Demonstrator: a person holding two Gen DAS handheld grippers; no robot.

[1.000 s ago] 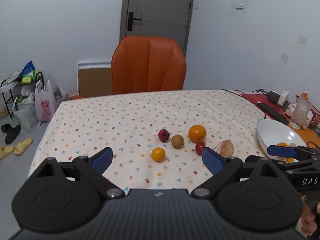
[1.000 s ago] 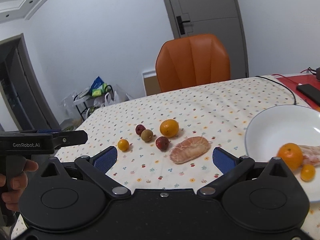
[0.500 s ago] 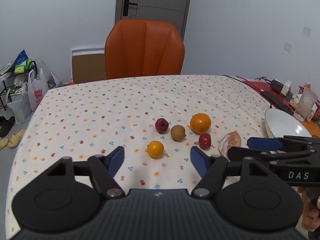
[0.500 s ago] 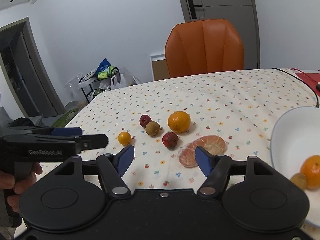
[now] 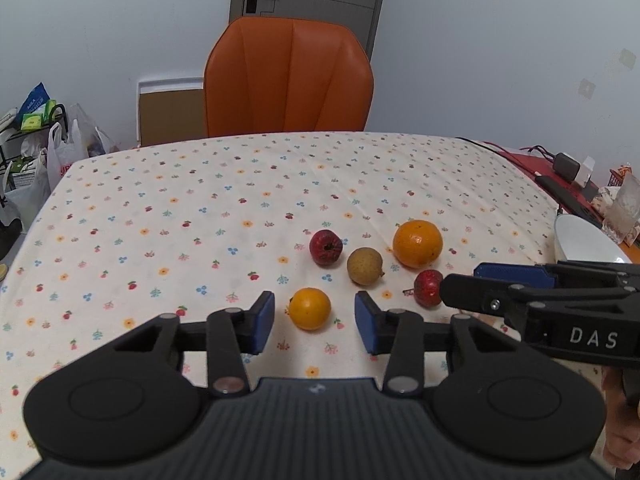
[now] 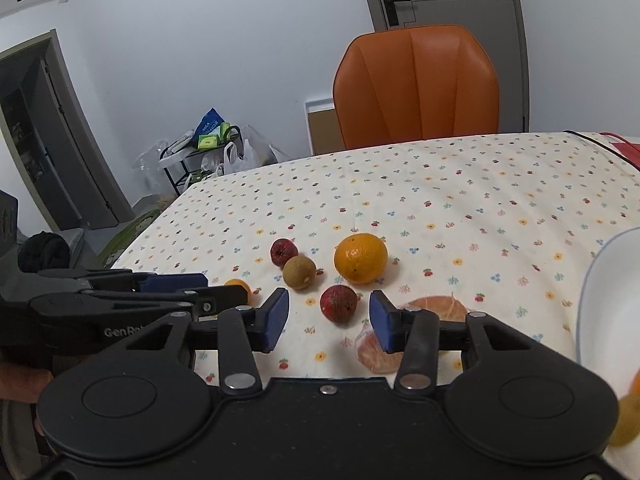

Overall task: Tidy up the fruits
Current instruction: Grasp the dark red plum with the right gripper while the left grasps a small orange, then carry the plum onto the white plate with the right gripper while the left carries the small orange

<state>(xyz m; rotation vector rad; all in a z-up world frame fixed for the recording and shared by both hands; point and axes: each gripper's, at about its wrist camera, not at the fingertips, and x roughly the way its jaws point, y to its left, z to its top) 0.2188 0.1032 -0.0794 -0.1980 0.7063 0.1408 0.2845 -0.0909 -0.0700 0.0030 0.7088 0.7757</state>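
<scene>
Fruits lie on the flowered tablecloth. In the left wrist view my open left gripper (image 5: 315,322) brackets a small orange fruit (image 5: 309,308) without touching it. Beyond lie a dark red fruit (image 5: 326,247), a brown fruit (image 5: 365,266), a large orange (image 5: 417,243) and a second red fruit (image 5: 427,288). In the right wrist view my open right gripper (image 6: 329,320) brackets that red fruit (image 6: 338,303). A peeled citrus piece (image 6: 424,320) lies partly behind its right finger. The white bowl (image 6: 604,292) at the right holds fruit at the frame edge.
An orange chair (image 5: 289,80) stands at the table's far side. A cable, adapter and plastic cup (image 5: 624,216) sit at the right edge. Bags and a rack (image 5: 36,140) stand on the floor at the left. The table's left edge (image 6: 160,216) drops off.
Both grippers moved forward and down toward the fruits and their jaws narrowed. The small orange now sits between the left fingers, the red fruit between the right fingers.
</scene>
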